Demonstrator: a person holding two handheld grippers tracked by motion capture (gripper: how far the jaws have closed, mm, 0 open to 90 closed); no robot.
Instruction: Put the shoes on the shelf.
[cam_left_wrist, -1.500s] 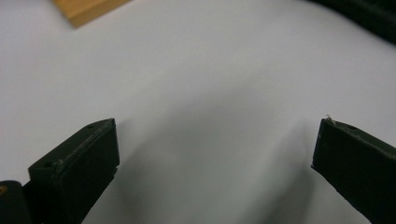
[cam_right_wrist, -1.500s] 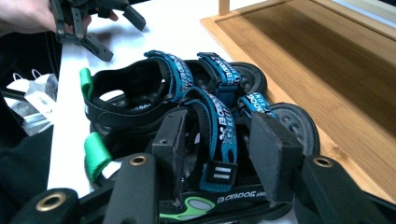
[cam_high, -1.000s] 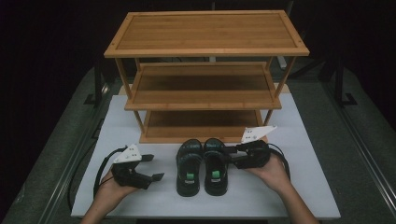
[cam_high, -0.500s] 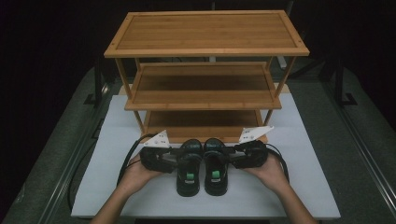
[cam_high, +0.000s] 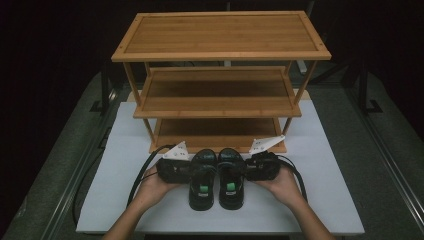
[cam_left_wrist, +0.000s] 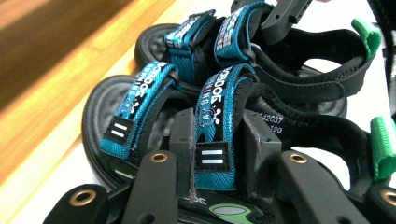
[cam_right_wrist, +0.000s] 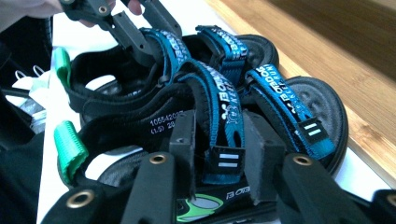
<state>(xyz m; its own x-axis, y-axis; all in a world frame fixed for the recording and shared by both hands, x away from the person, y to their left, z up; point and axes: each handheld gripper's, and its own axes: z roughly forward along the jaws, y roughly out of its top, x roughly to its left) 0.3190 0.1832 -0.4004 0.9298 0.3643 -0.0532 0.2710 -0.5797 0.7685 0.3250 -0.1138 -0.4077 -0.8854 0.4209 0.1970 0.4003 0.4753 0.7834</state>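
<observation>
The left gripper (cam_high: 192, 171) has just swung in from the side and its jaws have been closing on the blue strap of the left sandal (cam_high: 202, 181); the right gripper (cam_high: 242, 169) has likewise been tightening on the right sandal's (cam_high: 231, 179) strap. Both sandals now look gripped, probably ready to lift together. Just ahead of the jaws runs the wooden rack's (cam_high: 220, 145) lowest shelf edge, with open room above it.
</observation>
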